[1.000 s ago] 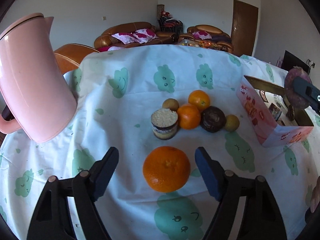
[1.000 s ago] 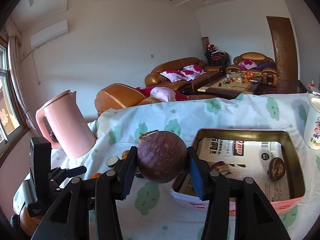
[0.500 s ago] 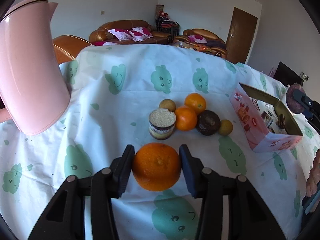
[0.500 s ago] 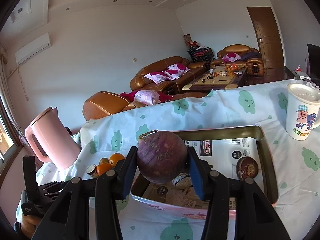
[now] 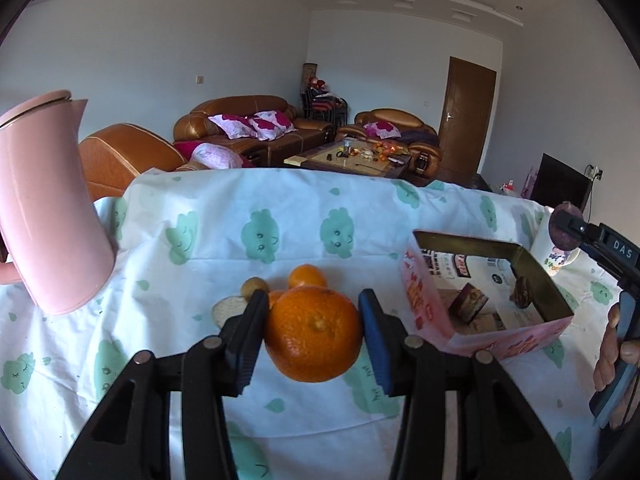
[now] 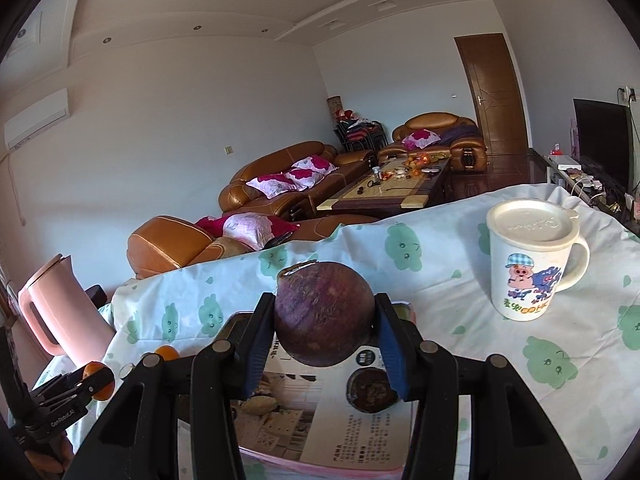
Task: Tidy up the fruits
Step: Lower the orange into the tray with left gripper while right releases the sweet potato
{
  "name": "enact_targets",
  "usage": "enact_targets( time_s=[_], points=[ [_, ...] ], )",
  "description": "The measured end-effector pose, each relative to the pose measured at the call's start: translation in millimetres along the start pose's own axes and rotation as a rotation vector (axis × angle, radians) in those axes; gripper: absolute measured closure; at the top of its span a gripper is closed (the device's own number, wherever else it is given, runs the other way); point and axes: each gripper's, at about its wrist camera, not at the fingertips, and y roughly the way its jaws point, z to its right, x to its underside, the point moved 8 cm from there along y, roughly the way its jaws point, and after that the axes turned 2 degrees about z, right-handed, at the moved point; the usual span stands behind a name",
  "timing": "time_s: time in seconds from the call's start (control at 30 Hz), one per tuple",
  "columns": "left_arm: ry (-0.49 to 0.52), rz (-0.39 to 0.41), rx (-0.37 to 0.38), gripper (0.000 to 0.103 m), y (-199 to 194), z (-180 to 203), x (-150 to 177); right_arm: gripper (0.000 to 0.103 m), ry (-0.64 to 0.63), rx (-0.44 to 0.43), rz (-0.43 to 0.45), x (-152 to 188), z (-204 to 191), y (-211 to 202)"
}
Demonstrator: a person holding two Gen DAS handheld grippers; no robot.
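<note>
My left gripper [image 5: 313, 330] is shut on a large orange [image 5: 313, 334] and holds it above the cloth-covered table, left of the pink open box [image 5: 490, 304]. Behind the orange lie a smaller orange [image 5: 307, 276], a small brownish fruit [image 5: 253, 286] and a pale round item [image 5: 228, 310], partly hidden. My right gripper [image 6: 325, 330] is shut on a dark purple round fruit [image 6: 325, 314] and holds it over the box [image 6: 320, 420]. A dark fruit [image 6: 371, 390] lies inside the box. The right gripper with its fruit also shows in the left wrist view [image 5: 568, 229].
A pink kettle [image 5: 44, 208] stands at the table's left. A white lidded mug [image 6: 530, 264] with a cartoon print stands right of the box. The white cloth [image 5: 280, 220] with green prints covers the table. Sofas and a coffee table lie beyond.
My left gripper closed on the large orange and lifted it off the cloth. My right gripper carried the purple fruit further right, over the box.
</note>
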Motion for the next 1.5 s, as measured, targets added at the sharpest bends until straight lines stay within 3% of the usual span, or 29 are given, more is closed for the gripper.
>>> enact_targets(
  time_s=[0.2,0.4,0.53,0.9,0.97,1.03,1.17,1.3,1.37,1.5],
  points=[
    [0.073,-0.014,0.090,0.055,19.2,76.9,-8.5,0.052,-0.016,0.037,-0.029,0.3,27.6,9.4],
    [0.104,-0.068,0.131,0.055,49.7,133.8,-3.3,0.052,-0.030,0.015,-0.101,11.2,31.0,27.8],
    [0.106,-0.102,0.118,0.055,64.3,155.0,3.0,0.052,-0.067,0.003,-0.132,18.2,23.8,37.6],
    [0.196,-0.070,0.056,0.054,60.5,174.1,5.5,0.052,-0.067,-0.054,-0.232,38.8,11.7,57.8],
    [0.200,-0.070,0.055,0.048,60.0,174.6,5.4,0.052,-0.062,-0.070,-0.234,40.1,10.3,57.5],
    [0.198,-0.065,0.038,0.034,58.6,172.6,4.5,0.052,-0.051,-0.082,-0.244,42.2,8.7,59.2],
    [0.195,-0.057,0.029,0.027,60.7,171.7,2.4,0.052,-0.015,-0.114,-0.251,42.8,8.1,59.4],
    [0.193,-0.032,-0.007,0.000,58.6,168.2,0.0,0.051,0.006,-0.123,-0.230,39.0,9.6,55.0],
    [0.194,-0.015,-0.008,0.000,55.2,168.0,-1.4,0.051,0.033,-0.140,-0.195,32.2,11.9,48.4],
    [0.196,-0.001,-0.015,0.000,52.1,167.0,-3.1,0.032,0.070,-0.116,-0.082,16.4,20.6,32.1]
  ],
)
